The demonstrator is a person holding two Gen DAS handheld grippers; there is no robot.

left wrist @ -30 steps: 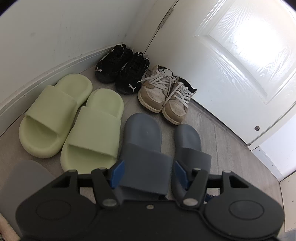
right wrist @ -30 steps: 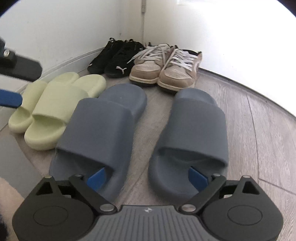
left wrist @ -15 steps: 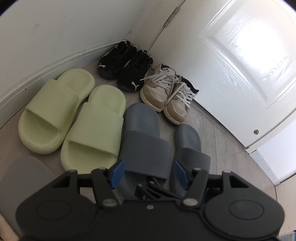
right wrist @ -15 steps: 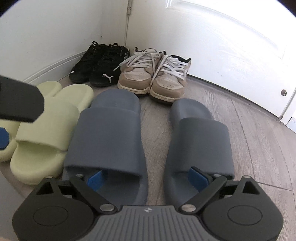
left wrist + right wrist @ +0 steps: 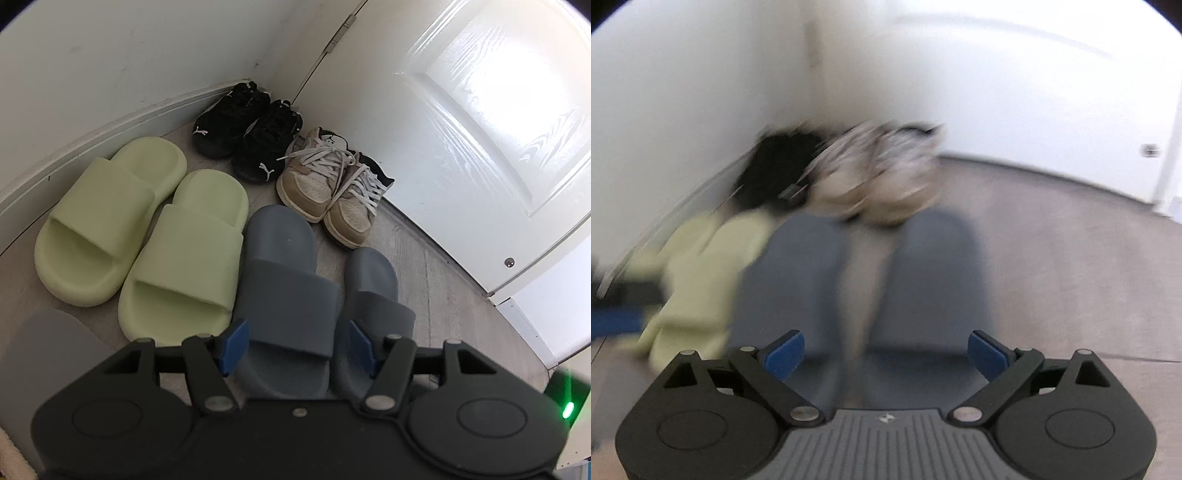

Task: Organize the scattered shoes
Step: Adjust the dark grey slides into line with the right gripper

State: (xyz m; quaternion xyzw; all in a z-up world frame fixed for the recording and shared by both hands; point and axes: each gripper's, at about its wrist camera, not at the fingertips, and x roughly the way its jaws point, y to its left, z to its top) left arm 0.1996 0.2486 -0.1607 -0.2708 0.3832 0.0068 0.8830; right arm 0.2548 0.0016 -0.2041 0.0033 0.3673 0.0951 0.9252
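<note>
Four pairs stand side by side in the corner by the door: pale green slides (image 5: 140,236), black sneakers (image 5: 247,133), beige laced sneakers (image 5: 332,192) and grey-blue slides (image 5: 288,291). My left gripper (image 5: 297,345) hovers open over the heel end of the left grey-blue slide, holding nothing. The right wrist view is motion-blurred. My right gripper (image 5: 886,354) is open wide, above and behind the heels of both grey-blue slides (image 5: 923,280), with nothing between its pads. A blurred fingertip of the left gripper (image 5: 613,321) shows at that view's left edge.
A white wall with a baseboard (image 5: 92,136) runs along the left. The white door (image 5: 461,129) closes the corner on the right. A flat grey object (image 5: 48,362) lies at the lower left. Bare wood floor (image 5: 443,288) stretches right of the slides.
The right gripper has pulled up and back from the grey-blue slides and rolled, blurring its view. Its fingers no longer show under the left gripper. The left gripper has held still.
</note>
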